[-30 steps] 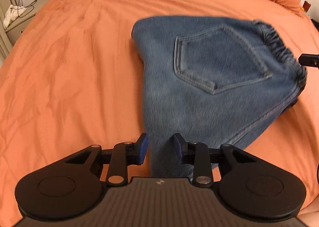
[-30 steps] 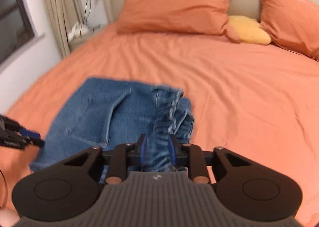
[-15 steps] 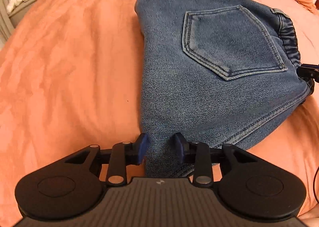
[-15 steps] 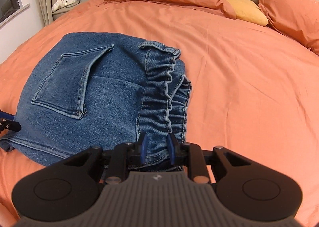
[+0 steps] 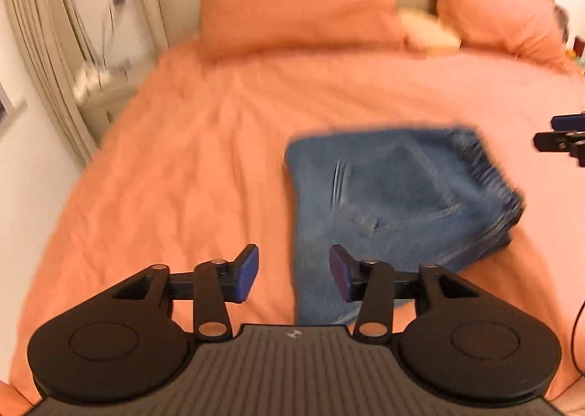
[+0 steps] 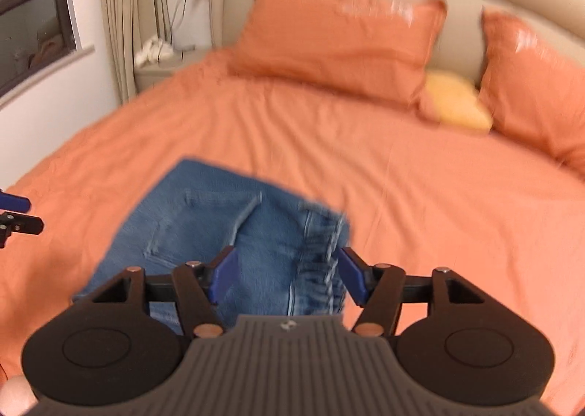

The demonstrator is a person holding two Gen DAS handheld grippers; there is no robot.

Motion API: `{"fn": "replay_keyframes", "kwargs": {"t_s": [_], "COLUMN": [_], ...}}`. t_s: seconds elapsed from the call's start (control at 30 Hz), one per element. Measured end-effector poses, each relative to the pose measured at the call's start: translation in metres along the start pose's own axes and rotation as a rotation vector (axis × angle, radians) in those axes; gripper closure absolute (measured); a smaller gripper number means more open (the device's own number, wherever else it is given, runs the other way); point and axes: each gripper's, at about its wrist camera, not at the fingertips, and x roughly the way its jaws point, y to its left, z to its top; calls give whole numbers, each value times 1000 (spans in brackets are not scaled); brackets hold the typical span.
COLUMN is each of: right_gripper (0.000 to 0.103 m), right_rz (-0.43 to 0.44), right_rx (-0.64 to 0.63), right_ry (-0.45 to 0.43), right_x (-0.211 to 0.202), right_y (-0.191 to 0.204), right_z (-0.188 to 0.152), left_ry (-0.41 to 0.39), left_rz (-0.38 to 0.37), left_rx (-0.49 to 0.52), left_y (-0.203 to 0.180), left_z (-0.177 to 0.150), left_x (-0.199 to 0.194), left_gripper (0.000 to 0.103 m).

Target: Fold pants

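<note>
Pants are lying folded on the bed.
Left gripper and right gripper are hanging empty, jaws just opening wide; little seems left.

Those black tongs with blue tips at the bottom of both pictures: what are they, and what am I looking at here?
They are hand-held tongs, one in each of a person's hands, with a wide-angle camera on each that looks forward along its two fingers. One picture comes from the left tongs, the other from the right tongs, so each shows its own tongs at the bottom and the other pair at the edge.

Ahead is a bed with an orange cover, orange pillows and a small yellow cushion. Folded blue jeans lie on the cover, back pocket up.

Nothing is held. Both tongs have just been opening and stand open above the jeans, with the pads gripping nothing. The pictures are blurred by movement.
</note>
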Motion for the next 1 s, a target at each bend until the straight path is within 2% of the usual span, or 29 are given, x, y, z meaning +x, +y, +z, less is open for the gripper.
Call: {"fn": "replay_keyframes", "kwargs": {"t_s": [0.03,0.07,0.1,0.17,0.2,0.27,0.37,0.43,0.6,0.73,0.8,1.0], "right_gripper": [45,39,28,17,14,7,5,5,5,5,5,5], "right_rz": [-6,-11,-18,-37,-42,-41,-26,-23,-19,-57,-87,-92], "right_rx": [-11,-19,-27,-38,-43,-49,-45,-29,38,92,111,144], "right_ry": [-30,-58,-87,-163,-207,-272,-336,-365,-412,-414,-419,-385], "right_x": [-14,-27,-41,-71,-88,-117,-157,-179,-220,-237,-243,-238], "right_y": [3,7,11,17,21,25,32,36,42,53,59,73], "right_z": [5,9,13,18,19,19,9,-3,-47,-85,-104,-144], "left_ry": [-39,-72,-106,-171,-201,-250,-287,-334,-420,-417,-389,-292], "left_rz": [9,23,35,55,69,103,139,134,196,249,247,232], "left_rx": [8,15,24,49,60,74,52,20,-57,-80,-83,-49], "left_y": [-4,-10,-15,-30,-36,-51,-66,-73,-84,-94,-97,-108], "left_z": [2,6,8,11,11,10,5,-3,-25,-41,-46,-67], "left_x": [-16,-28,-43,-66,-78,-94,-121,-137,-167,-171,-167,-143], "left_gripper": [40,38,35,30,23,20,18,9,6,3,3,3]}}
